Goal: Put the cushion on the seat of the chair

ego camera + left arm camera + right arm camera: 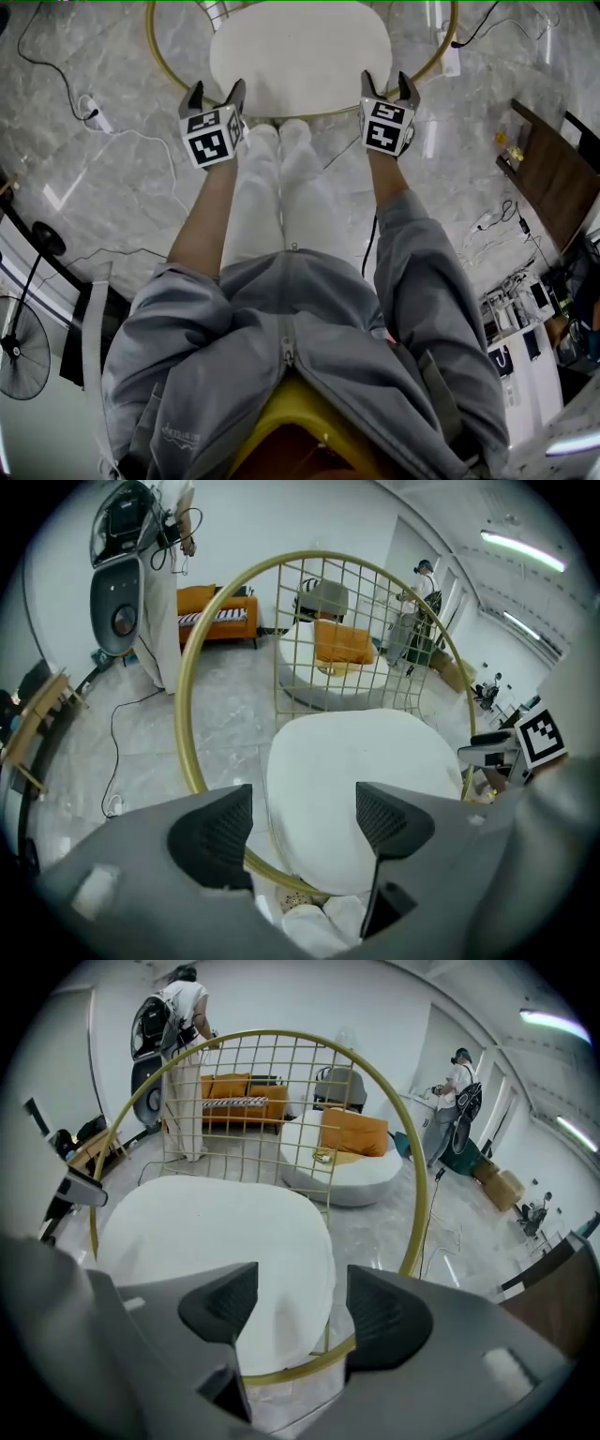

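A white cushion point(300, 56) lies flat on the seat of a round gold wire chair point(159, 58), filling most of the ring. The cushion point(361, 771) and the gold chair rim point(192, 752) show past my left jaws; the cushion point(216, 1241) and chair rim point(417, 1213) show past my right jaws. My left gripper point(216, 94) hovers at the cushion's near left corner, open, nothing between its jaws. My right gripper point(388, 86) hovers at the near right corner, also open and empty. The cushion is held by neither.
The marble floor carries cables point(112, 131) and a power strip point(94, 112) at left. A dark wooden chair point(553, 173) stands at right, a fan point(23, 347) at lower left. Farther off are an orange sofa point(239, 1096), a round white seat point(347, 1171) and people.
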{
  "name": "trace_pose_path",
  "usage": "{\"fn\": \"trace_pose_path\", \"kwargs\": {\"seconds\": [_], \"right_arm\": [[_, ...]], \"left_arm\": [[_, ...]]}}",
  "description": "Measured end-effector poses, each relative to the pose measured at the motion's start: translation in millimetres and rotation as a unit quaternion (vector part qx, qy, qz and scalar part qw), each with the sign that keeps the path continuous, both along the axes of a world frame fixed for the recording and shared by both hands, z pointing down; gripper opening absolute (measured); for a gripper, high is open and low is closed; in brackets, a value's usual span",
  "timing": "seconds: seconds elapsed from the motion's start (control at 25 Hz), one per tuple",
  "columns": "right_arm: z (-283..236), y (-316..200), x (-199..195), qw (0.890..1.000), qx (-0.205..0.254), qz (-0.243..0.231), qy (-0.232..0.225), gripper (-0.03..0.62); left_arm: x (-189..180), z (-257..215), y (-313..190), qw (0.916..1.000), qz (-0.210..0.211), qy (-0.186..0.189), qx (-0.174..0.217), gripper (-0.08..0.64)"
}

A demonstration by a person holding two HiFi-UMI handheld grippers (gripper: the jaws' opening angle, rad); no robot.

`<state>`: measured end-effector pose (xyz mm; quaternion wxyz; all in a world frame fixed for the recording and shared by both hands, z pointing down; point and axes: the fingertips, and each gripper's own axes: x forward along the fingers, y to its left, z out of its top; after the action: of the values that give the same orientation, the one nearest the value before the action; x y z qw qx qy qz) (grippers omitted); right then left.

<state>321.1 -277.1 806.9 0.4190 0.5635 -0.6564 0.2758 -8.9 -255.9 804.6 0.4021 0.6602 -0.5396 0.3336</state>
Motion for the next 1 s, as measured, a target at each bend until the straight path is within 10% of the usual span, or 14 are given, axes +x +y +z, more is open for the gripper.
{"fn": "trace_pose_path", "kwargs": {"seconds": [0.32, 1.0], "right_arm": [[-66, 11, -29, 0.997, 0.056, -0.037, -0.032, 0.001], [-302, 40, -68, 0.973, 0.212, -0.036, -0.088, 0.0]], "left_arm": [[23, -66, 2, 0.9958, 0.048, 0.039, 0.067, 0.028], [49, -301, 15, 0.9615, 0.11, 0.089, 0.236, 0.006]]}}
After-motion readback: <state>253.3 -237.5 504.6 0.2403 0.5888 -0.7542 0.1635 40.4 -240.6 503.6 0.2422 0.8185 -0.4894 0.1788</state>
